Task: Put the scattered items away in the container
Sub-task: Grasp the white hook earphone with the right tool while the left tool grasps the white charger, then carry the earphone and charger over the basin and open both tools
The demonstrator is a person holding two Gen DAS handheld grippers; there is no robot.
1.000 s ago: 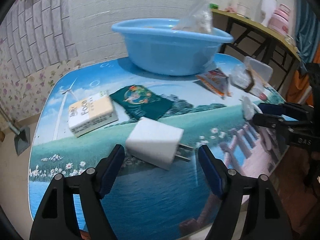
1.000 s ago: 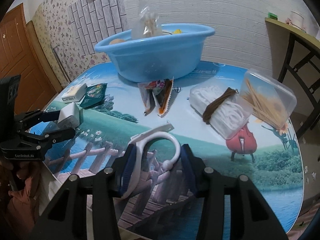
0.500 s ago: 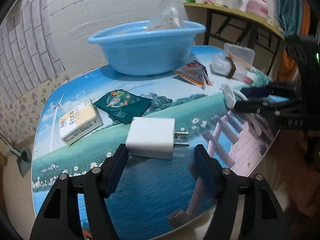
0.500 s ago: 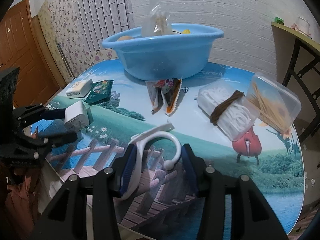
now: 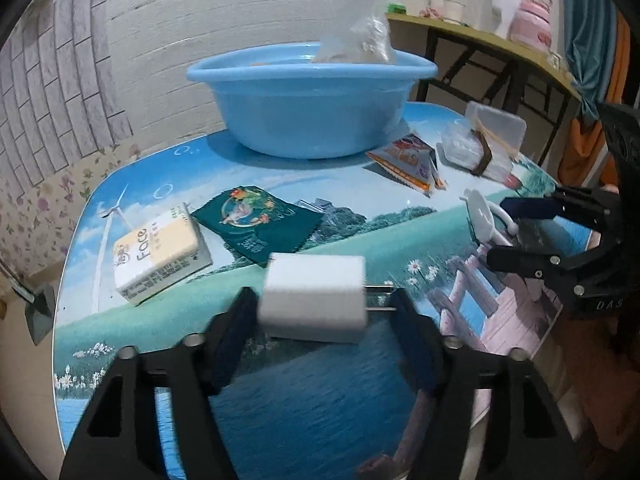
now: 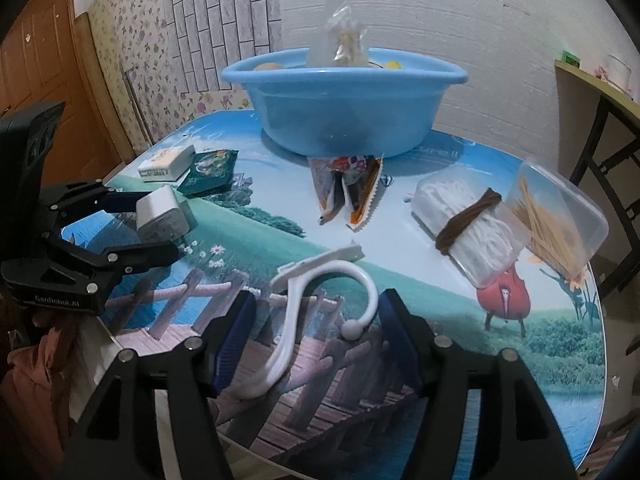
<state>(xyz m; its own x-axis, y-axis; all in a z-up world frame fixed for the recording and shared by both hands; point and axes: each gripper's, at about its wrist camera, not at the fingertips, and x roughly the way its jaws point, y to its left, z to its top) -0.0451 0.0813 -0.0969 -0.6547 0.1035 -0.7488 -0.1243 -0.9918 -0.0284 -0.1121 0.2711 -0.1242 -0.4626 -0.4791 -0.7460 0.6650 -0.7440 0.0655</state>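
Seven items out: the count of loose things on the counter (image 6: 520, 344) by my tally — most of the tidying looks undone.
Container: blue basin (image 6: 344, 100) at the back of the counter, near the wall; a clear plastic bag (image 6: 344, 40) and some yellow or orange pieces already show above its rim. What else lies inside is hidden.
Left to move, far side: tissue pack (image 5: 160, 252) and green sachet (image 5: 260, 224), just beside each other.
Left to move, middle: snack packets (image 6: 348, 188) lying just in front of the basin.
Left to move, right side: box of cotton swabs (image 6: 464, 220) with a brown band round it, its open lid holding toothpicks (image 6: 548, 228).
Left tongs (image 5: 320, 324): apart, straddling the white charger plug (image 5: 316, 300); the left pad looks to touch the plug's body, the right pad stands by the prongs. Not clamped, as far as I can judge.
Right tongs (image 6: 316, 328): apart, set round the white plastic hook (image 6: 320, 300); the right pad is at the hook's curve, the left pad clear of it — no grip yet.
Stage, judged: both pieces bracketed for pickup, neither lifted; the basin stands well apart from both.
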